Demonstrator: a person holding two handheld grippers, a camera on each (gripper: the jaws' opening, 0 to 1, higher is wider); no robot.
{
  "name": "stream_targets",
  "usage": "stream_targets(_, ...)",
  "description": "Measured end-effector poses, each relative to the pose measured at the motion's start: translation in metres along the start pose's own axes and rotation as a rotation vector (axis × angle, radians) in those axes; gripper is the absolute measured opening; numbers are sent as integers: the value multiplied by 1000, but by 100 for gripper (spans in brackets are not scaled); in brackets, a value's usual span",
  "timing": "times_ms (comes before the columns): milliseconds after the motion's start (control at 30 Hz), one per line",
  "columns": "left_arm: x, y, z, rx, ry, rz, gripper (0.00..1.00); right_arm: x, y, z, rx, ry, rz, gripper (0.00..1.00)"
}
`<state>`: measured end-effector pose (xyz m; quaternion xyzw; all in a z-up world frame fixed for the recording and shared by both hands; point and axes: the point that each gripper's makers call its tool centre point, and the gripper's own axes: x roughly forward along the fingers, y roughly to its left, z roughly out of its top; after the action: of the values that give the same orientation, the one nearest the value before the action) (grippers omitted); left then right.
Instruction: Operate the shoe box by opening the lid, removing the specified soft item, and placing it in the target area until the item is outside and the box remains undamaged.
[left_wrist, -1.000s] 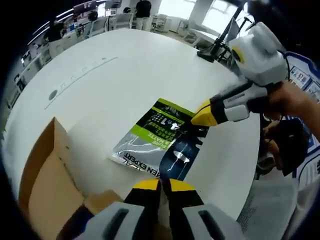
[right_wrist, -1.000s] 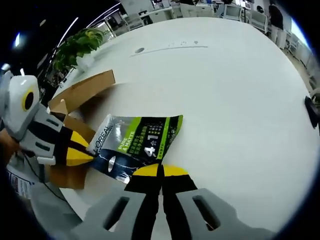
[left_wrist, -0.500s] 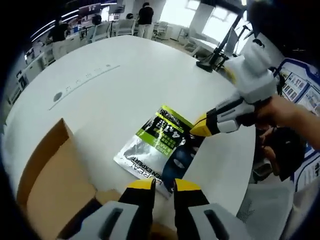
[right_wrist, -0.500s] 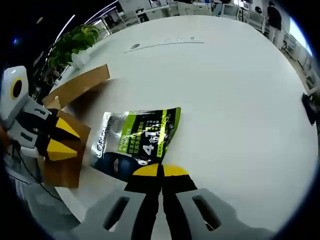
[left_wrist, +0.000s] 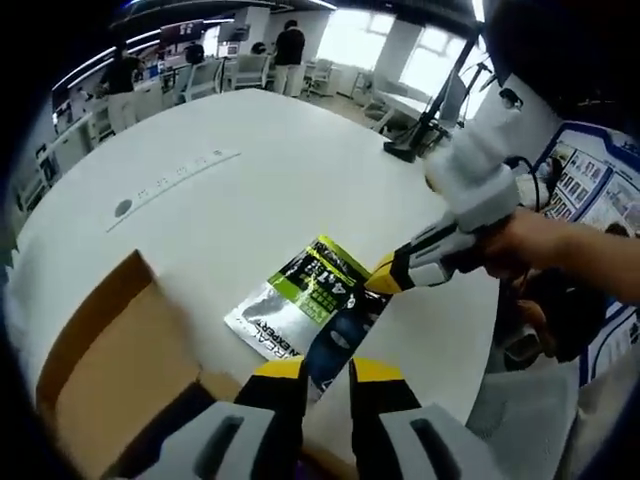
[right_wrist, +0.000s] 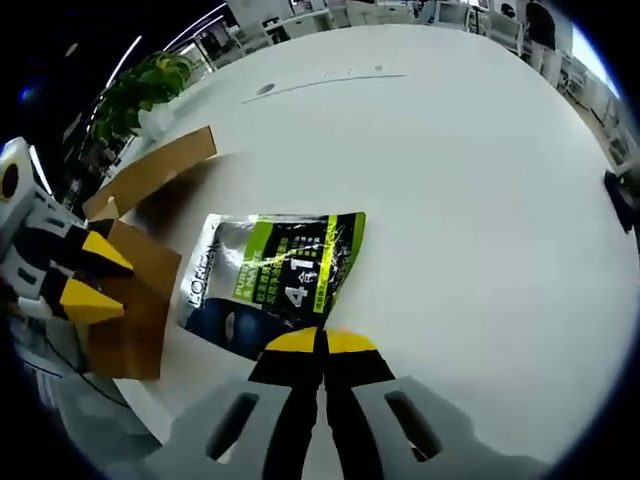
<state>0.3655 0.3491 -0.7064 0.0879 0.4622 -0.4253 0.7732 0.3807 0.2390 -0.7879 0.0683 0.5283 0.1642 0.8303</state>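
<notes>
The open shoe box sits at the near left edge of the white surface, its flap folded back so the inside is reachable. Beside it the soft packet lies flat outside the box, likely its target spot. The left hand-held gripper hovers over the box, jaws slightly parted and empty. The right hand-held gripper has its jaws pressed together on the packet's near edge, probably steadying it

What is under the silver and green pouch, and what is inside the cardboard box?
The pouch lies flat on the white table, its near edge pinched by the right gripper. The open cardboard box shows bare brown walls; its bottom is hidden behind the left gripper.
</notes>
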Motion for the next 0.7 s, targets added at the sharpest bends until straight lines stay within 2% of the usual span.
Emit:
stream_targets(300,-21,-1,3,-33,-60,-6,16,1,-2,-2,-108,-3,-21,3)
stream_targets(400,-30,0,1,-43,-78,-1,17,0,-2,-5,-111,6,-18,4)
stream_targets(700,-62,16,-11,-61,-127,50,18,-13,-12,-5,-166,-30,-72,12)
